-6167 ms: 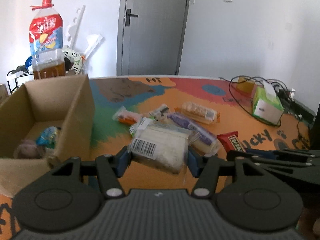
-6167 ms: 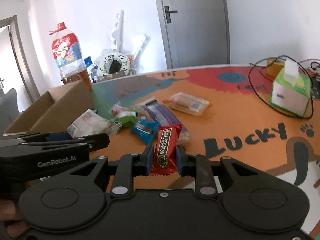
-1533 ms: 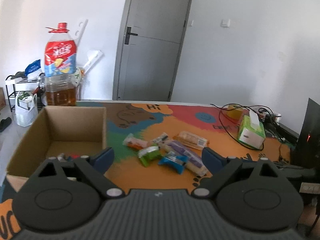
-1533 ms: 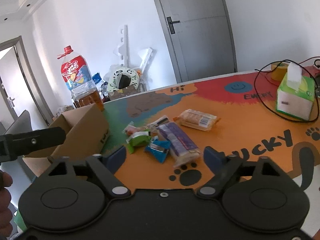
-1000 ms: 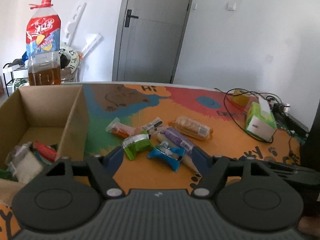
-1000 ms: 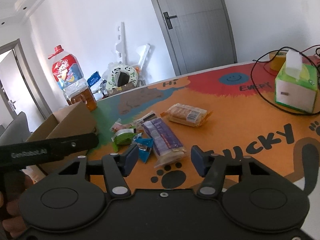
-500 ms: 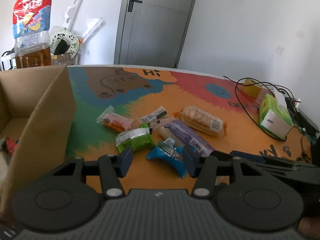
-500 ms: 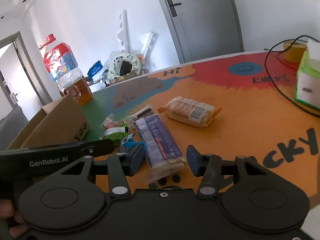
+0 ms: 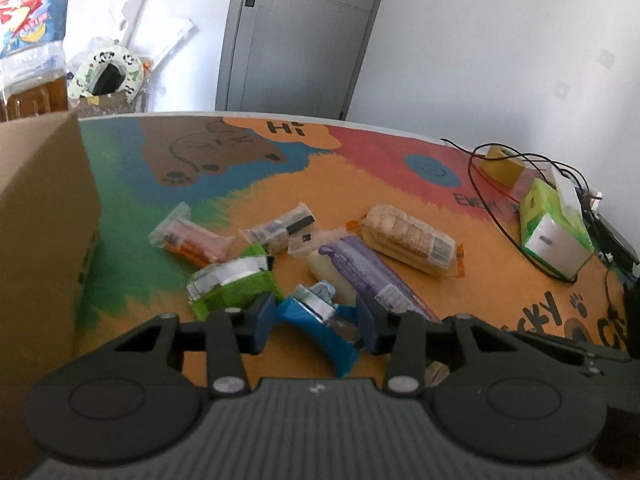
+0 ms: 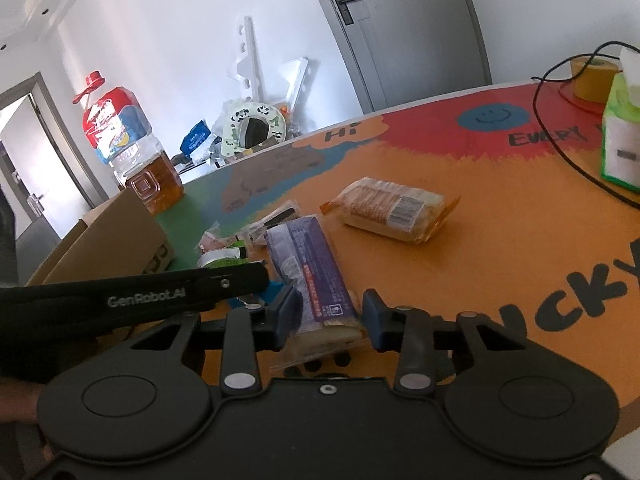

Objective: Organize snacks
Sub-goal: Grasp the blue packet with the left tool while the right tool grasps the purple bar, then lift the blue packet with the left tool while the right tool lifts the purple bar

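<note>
**Two grippers set around two snack packs**

The left gripper (image 9: 316,316) is held low over the bright painted table (image 9: 280,184), with its blue fingers (image 9: 262,320) spread on either side of a small blue snack pack (image 9: 320,320). The pack is not squeezed yet — a gap is seen at each side.

The right gripper (image 10: 330,316) is placed around the near end of a long purple-wrapped snack bar (image 10: 308,264). Its jaws are apart as well, and the bar lies flat on the table between them.

A green snack pack (image 9: 232,280) is seen just beside the blue one. A clear pack of round crackers (image 10: 390,204) lies further back — well apart from both grippers. A brown cardboard box (image 9: 40,220) stands at the left edge of the table.
</note>
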### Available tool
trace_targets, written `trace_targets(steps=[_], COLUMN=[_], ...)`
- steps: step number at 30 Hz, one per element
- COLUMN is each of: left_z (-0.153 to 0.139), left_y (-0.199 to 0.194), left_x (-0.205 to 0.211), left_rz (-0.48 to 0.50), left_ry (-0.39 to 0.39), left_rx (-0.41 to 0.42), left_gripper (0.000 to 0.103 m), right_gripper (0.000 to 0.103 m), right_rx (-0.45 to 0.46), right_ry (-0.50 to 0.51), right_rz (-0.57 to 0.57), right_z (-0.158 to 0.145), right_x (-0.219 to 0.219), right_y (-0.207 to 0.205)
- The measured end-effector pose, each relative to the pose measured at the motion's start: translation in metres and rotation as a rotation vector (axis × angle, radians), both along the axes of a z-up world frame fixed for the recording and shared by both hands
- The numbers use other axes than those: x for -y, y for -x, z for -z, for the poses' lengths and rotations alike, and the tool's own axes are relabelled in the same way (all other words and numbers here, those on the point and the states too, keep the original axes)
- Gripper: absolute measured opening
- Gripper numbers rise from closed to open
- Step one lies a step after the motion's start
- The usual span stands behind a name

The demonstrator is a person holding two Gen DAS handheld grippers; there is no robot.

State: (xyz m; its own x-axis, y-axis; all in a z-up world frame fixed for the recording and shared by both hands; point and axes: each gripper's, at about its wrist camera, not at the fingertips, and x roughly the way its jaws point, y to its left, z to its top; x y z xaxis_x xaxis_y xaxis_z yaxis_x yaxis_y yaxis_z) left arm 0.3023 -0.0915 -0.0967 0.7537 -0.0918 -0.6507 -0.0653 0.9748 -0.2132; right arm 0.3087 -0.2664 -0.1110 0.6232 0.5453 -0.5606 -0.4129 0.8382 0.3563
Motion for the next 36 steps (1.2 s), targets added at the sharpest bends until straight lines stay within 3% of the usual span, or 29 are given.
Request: trace_targets(steps=[14, 23, 36], left_z=[0.005, -0.002, -0.005], left_y=[0.012, 0.037, 0.069], left_x=[0.004, -0.001, -0.009], left_rz=[0.017, 0.008, -0.044], left_ry=[-0.007, 0.015, 0.021], left_rx=[0.020, 0.029, 0.028], left_gripper=[0.044, 0.029, 0.029], right_gripper=[0.038, 0.038, 0.038], right_rx=[-0.007, -0.013, -0.001], right_ry=[0.019, 0.031, 0.057], right_rz=[0.015, 0.013, 0.015], right_z=[-0.002, -0.003, -0.005], right_x=[0.004, 0.000, 0.000], right_y=[0.017, 0.037, 0.064])
